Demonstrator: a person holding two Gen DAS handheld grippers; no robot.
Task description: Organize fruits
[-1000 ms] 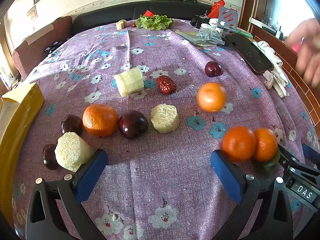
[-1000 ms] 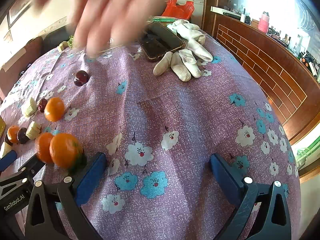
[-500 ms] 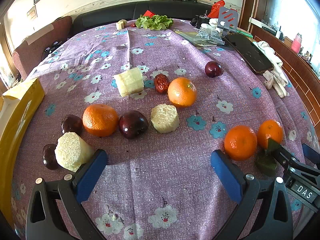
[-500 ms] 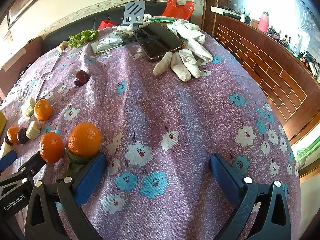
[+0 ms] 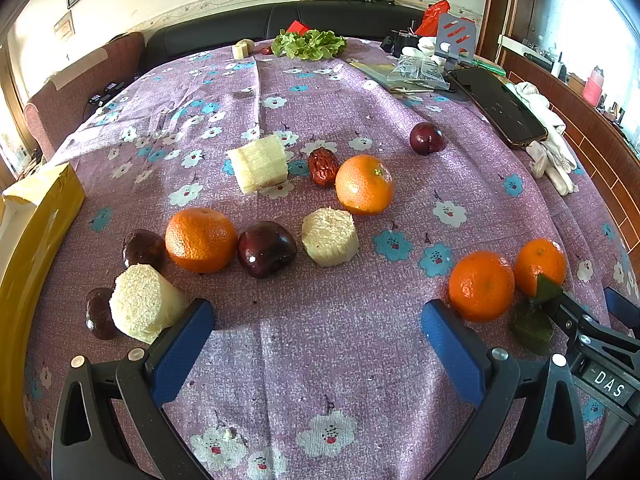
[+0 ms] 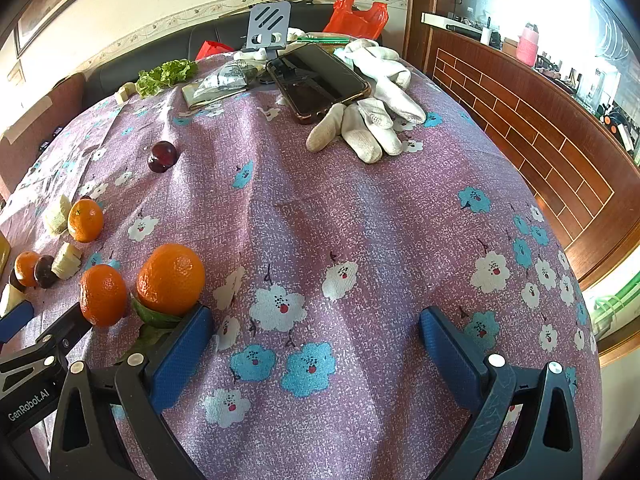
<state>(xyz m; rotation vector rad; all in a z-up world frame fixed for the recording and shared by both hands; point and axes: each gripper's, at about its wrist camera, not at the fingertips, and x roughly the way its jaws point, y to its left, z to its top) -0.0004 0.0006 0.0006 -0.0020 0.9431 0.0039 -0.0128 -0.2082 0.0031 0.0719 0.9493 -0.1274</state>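
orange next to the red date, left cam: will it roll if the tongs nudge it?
Probably. The orange is round and sits free on the cloth, so a side push likely rolls it toward the date. Its peel looks dimpled, so grip should hold. Likely firm, slightly squashable.

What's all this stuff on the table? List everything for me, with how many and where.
Oranges: four, orange; two mid-table, two at the near right.
Plums: four, dark red; three at the near left, one far right.
Date: one, red-brown; touching the far orange.
Pale cut chunks: four, cream; three among the fruit, one at the far edge.
Lettuce: one bunch, green; far edge.
Phone: one, black; far right.
Gloves: white; beside the phone.
Box: one, yellow; left edge.
Tablecloth: purple, flowered.
Left hand-held gripper: blue pads, open, empty.
Right hand-held gripper: blue pads, open, empty.
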